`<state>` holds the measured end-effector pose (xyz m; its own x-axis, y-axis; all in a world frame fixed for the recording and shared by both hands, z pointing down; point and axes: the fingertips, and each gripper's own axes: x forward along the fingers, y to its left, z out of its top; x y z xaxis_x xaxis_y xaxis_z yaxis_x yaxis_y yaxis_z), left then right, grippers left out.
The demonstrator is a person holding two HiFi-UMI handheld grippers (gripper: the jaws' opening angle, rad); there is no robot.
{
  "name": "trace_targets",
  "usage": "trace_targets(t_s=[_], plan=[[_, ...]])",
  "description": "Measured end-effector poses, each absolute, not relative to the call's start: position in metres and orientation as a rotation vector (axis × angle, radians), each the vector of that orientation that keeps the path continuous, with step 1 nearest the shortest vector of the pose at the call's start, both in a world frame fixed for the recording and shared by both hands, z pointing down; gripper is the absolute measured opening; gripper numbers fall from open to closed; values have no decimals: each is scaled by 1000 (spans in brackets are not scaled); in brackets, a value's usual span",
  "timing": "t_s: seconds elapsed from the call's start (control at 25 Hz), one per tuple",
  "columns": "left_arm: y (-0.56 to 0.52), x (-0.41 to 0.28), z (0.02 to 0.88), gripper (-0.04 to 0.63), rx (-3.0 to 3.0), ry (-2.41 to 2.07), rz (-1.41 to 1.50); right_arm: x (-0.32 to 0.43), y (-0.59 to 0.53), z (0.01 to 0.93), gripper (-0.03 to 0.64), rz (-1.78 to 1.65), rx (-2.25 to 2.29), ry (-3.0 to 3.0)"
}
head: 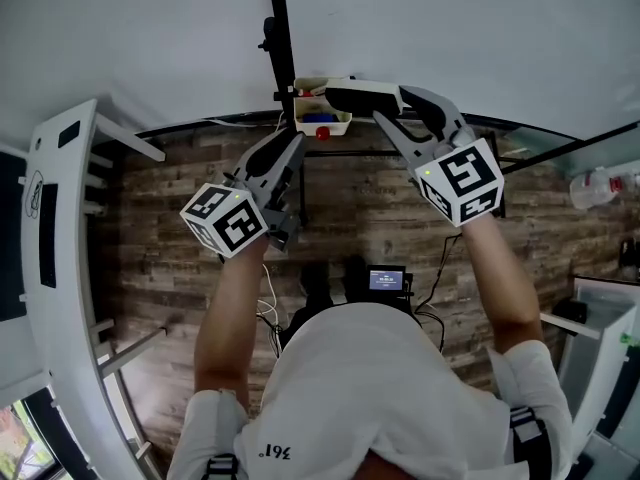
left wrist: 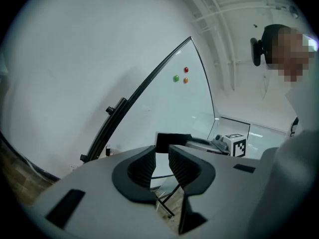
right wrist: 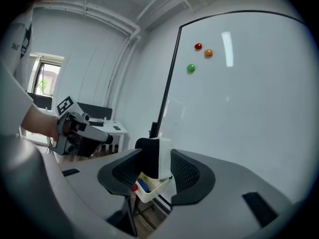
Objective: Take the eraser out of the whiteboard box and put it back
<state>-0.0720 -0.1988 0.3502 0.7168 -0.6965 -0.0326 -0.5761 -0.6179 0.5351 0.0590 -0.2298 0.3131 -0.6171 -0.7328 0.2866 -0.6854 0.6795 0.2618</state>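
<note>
Right claw (right wrist: 156,166) is clamped partway open on the eraser (right wrist: 153,153), black face to one pad and white face to the other, with the whiteboard box (right wrist: 149,189) just below the claw tips against the whiteboard (right wrist: 239,108). Left claw (left wrist: 162,166) is off to the side, jaws a narrow gap apart with nothing between them. To put it back well, I'd judge: hold the squeeze, line the eraser's long side with the box, lower it straight down beside the blue and red items (right wrist: 139,185), and let go only once it's seated.
</note>
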Motion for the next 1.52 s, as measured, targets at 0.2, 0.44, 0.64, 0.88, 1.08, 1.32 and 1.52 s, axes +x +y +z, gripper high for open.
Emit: trace_targets(t_s=[0.2, 0.44, 0.64, 0.88, 1.08, 1.32, 1.52], plan=[[-185, -68, 334, 82, 2437, -965, -356, 74, -217, 302, 193, -100, 1181, -2583], [-162, -64, 327, 82, 2427, -970, -389, 87, -197, 293, 193, -33, 1241, -2640], [-138, -60, 331, 83, 2427, -954, -376, 96, -175, 288, 193, 50, 1284, -2698], [-112, -63, 338, 82, 2437, -937, -347, 106, -151, 290, 193, 142, 1324, -2733], [-98, -70, 340, 83, 2446, -949, -333, 121, -133, 296, 193, 202, 1371, -2734], [-82, -71, 349, 83, 2417, -943, -329, 133, -119, 315, 193, 307, 1396, -2721], [-71, -71, 363, 82, 2374, -936, -312, 133, -106, 328, 193, 377, 1389, -2716]])
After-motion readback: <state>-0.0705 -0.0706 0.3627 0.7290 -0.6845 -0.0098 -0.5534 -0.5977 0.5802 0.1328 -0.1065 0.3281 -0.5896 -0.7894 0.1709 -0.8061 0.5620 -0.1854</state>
